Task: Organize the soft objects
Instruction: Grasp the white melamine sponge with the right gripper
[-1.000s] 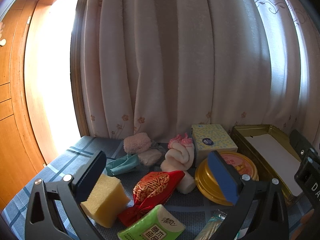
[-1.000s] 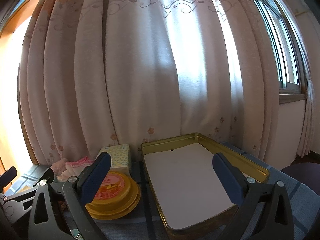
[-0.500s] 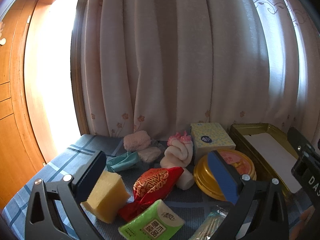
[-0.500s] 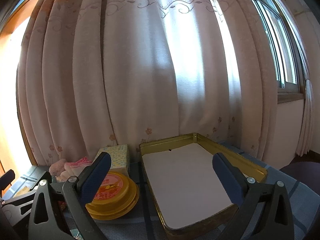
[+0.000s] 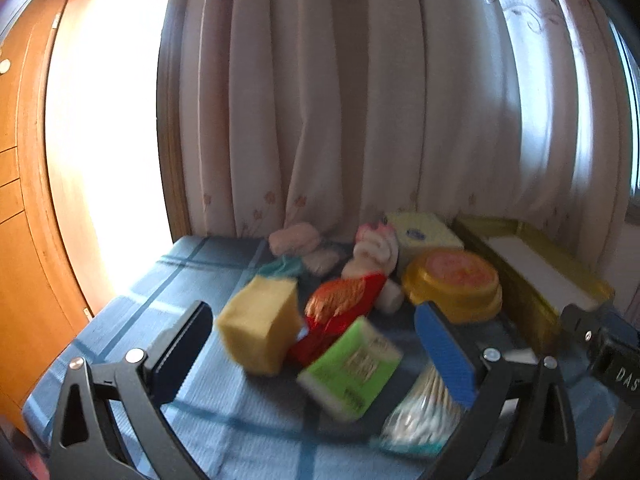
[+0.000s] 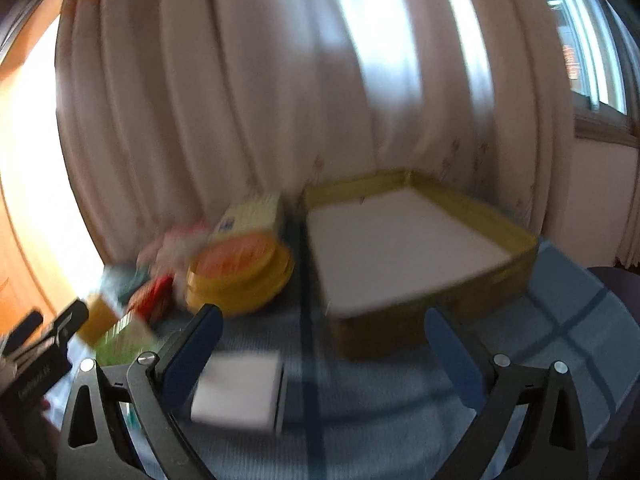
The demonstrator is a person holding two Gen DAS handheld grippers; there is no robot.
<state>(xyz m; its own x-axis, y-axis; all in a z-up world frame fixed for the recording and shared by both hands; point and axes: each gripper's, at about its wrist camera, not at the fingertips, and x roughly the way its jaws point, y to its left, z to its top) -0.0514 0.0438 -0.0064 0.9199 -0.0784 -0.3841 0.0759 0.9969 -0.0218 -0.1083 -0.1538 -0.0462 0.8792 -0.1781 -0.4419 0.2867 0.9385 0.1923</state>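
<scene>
Beneath pale floral curtains (image 5: 340, 100), a blue plaid tablecloth (image 5: 160, 292) held a gold tin (image 6: 516, 240), while the left gripper (image 5: 312, 344) and right gripper (image 6: 324, 340) gaped wide, empty.

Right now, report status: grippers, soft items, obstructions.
Both hand-held grippers open, empty. Yellow sponge loose on cloth, left hand-held gripper short of it. Green tissue pack beside sponge.

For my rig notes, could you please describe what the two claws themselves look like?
Both match: the left claw and right claw have black triangular-cutout frames with silver screws and flat blue finger pads. White lettering marks the right claw's body; no cables or sleeves show.
</scene>
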